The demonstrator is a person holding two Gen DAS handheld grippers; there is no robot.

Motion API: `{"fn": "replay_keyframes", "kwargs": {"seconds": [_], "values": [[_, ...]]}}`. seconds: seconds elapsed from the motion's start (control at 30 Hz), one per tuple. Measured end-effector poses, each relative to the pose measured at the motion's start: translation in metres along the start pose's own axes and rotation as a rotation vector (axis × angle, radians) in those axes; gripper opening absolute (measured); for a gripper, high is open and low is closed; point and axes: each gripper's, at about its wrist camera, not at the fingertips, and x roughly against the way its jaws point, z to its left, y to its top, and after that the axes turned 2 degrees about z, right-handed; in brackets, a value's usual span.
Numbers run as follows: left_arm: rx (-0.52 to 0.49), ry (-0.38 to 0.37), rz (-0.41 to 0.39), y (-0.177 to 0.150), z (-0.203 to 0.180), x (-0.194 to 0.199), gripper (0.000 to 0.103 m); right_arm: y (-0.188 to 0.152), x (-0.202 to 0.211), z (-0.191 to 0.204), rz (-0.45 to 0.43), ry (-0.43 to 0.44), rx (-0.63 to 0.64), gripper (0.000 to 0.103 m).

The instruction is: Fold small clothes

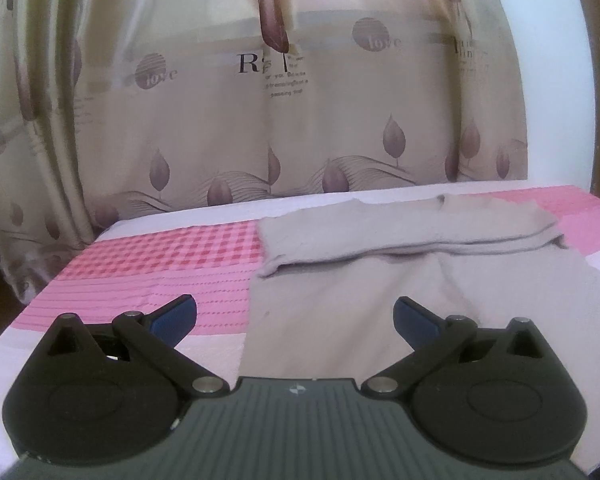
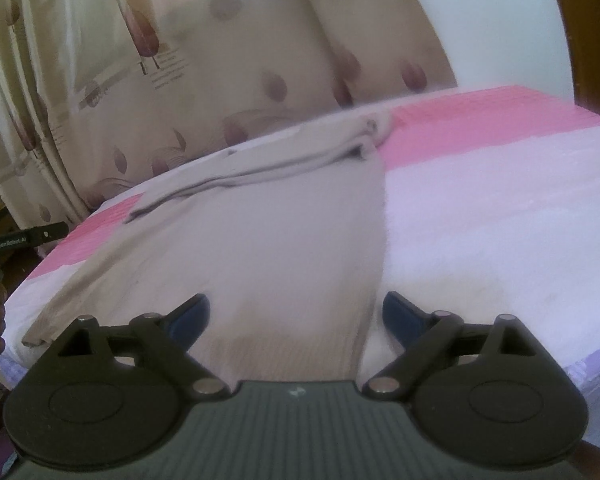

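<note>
A: Where do the grippers stand?

B: The left gripper is spread wide and holds nothing; it hangs over the near left part of the cloth. The right gripper is likewise spread and empty, with the near hem of the cloth between its blue pads.

A: And the cloth itself?

B: A beige garment lying flat on the pink-and-white bed, its far part already turned over into a fold that runs across it. The near half lies smooth and single. Behind the bed hangs a curtain.

A: So what is the step, do you think?

B: Likely taking the near edge to bring it up over that fold. I'd set each gripper at a near corner, well apart from the other, and pinch only the one layer, not the sheet beneath.

A: What makes it go well?

B: Lift both corners level, carry them together so the edge stays straight, and lay it parallel to the fold. The knit looks soft and will sag in the middle, so keep it taut.
</note>
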Motion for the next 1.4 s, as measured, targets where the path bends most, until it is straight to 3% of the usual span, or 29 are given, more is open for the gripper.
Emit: {"fn": "replay_keyframes", "kwargs": {"seconds": [1.4], "values": [[-0.042,0.099,0.092,-0.031,0.042,-0.004,0.103,0.000,0.001,-0.011,0.008,0.068,-0.054,0.096]]}}
